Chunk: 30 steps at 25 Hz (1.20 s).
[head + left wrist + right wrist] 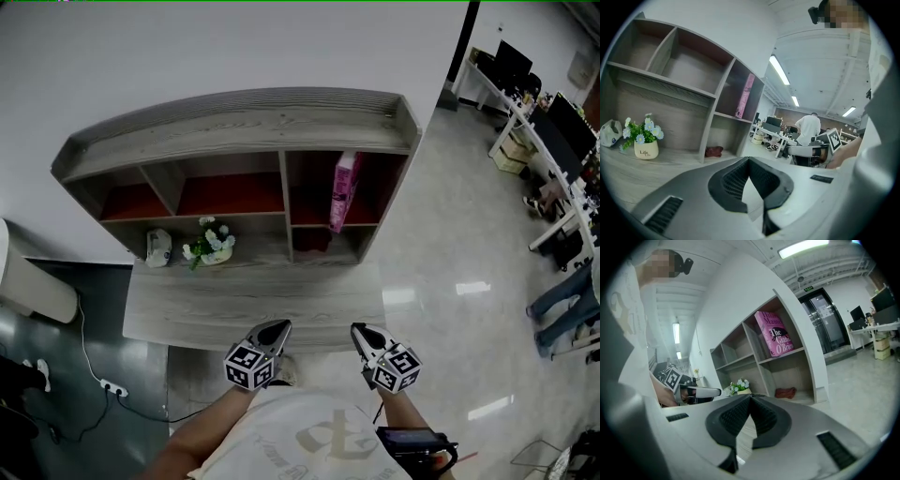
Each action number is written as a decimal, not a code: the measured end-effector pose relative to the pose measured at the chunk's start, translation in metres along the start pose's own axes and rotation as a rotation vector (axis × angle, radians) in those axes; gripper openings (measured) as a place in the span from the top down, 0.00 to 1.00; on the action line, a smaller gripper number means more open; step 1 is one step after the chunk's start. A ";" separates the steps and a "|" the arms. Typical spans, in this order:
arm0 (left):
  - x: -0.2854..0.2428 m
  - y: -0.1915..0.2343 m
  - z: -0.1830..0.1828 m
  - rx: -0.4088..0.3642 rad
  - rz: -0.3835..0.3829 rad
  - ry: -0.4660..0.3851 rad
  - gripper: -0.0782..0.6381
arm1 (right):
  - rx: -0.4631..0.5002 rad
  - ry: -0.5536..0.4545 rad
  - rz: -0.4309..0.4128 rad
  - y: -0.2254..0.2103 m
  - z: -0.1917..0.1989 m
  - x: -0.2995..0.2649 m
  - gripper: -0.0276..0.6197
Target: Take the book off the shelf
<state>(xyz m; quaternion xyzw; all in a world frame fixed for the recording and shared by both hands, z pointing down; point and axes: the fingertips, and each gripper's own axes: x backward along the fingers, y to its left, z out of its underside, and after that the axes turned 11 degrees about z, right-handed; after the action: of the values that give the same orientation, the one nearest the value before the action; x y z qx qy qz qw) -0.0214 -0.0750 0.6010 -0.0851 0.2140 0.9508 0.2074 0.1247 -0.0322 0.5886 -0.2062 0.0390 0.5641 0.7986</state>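
Left gripper: jaws together, nothing between. Right gripper: same, closed and empty. Both low at the body, side by side, tips forward. Just ahead of tips: desk edge. Farther ahead, left of the left gripper: flower pot, white object beside it. Beyond that, shelf. Pink book standing, slightly tilted, in upper right compartment, roughly straight ahead of the right gripper, well apart from both. Red thing in the compartment below it.
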 end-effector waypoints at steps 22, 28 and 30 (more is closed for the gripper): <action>0.000 0.098 -0.044 -0.022 0.084 -0.006 0.89 | 0.029 -0.138 0.253 -0.030 -0.082 -0.107 0.95; 0.000 0.109 -0.049 -0.026 0.120 -0.011 0.89 | 0.031 -0.222 0.285 -0.033 -0.123 -0.127 0.95; 0.001 0.111 -0.050 -0.024 0.130 -0.015 0.89 | 0.038 -0.236 0.286 -0.033 -0.132 -0.132 0.95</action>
<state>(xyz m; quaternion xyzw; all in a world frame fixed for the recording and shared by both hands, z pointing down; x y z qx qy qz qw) -0.0666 -0.1883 0.5975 -0.0664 0.2059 0.9653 0.1460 0.1304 -0.2072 0.5169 -0.1157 -0.0152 0.6912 0.7132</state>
